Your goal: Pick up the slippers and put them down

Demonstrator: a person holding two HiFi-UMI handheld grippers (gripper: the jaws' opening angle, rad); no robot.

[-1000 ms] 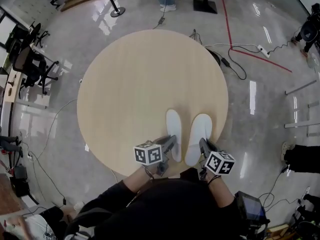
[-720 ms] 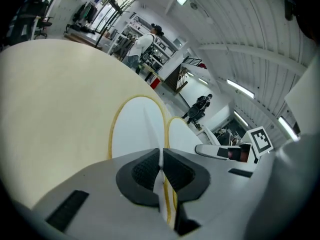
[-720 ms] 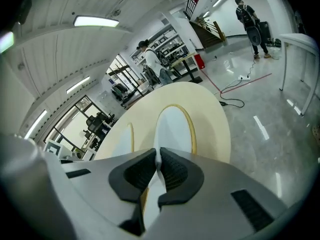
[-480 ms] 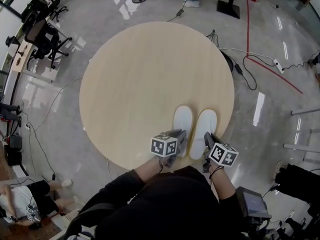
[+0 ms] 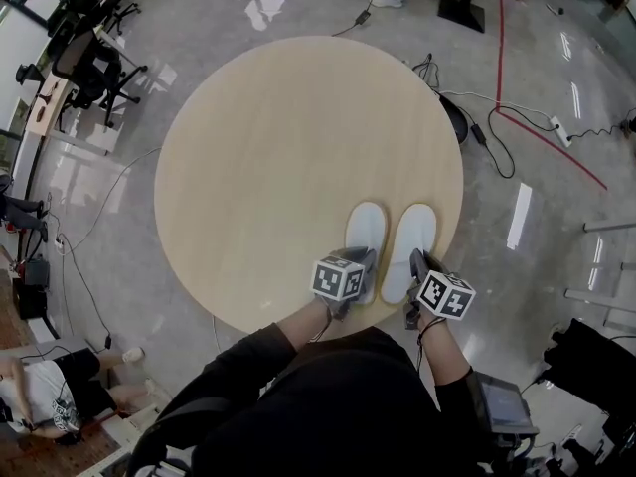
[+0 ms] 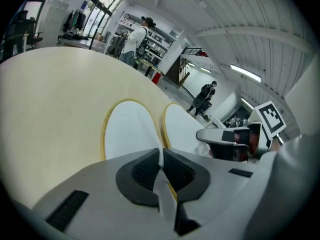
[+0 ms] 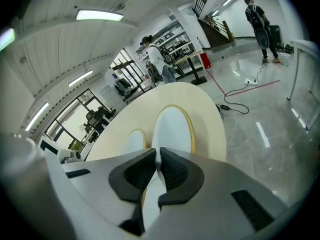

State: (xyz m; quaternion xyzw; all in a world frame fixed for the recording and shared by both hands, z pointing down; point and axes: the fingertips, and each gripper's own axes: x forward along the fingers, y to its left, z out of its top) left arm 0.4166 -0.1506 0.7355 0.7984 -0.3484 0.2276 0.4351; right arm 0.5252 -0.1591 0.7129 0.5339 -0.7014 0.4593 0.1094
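Two white slippers with yellow-edged soles lie side by side, toes pointing away, at the near right edge of the round table [image 5: 268, 147]. My left gripper [image 5: 364, 269] is shut on the heel of the left slipper [image 5: 366, 231], whose thin white edge sits pinched between the pads [image 6: 145, 170]. My right gripper [image 5: 416, 269] is shut on the heel of the right slipper [image 5: 414, 237] in the same way. In the left gripper view the left slipper [image 6: 129, 130], the right slipper [image 6: 181, 126] and the right gripper [image 6: 202, 134] all show. The right gripper [image 7: 156, 160] view shows the right slipper [image 7: 172, 126] ahead and the left slipper [image 7: 133, 141] beside it.
Pale wood table top stretches away beyond the slippers. Cables [image 5: 477, 117] and a red floor line [image 5: 542, 132] run on the shiny floor at the right. Office chairs [image 5: 84, 63] stand at the far left. A person [image 6: 135, 36] stands beyond the table.
Both grippers, still gripping the slippers, have moved forward and down, bringing the slippers a little farther onto the table. The head view has shifted as well.
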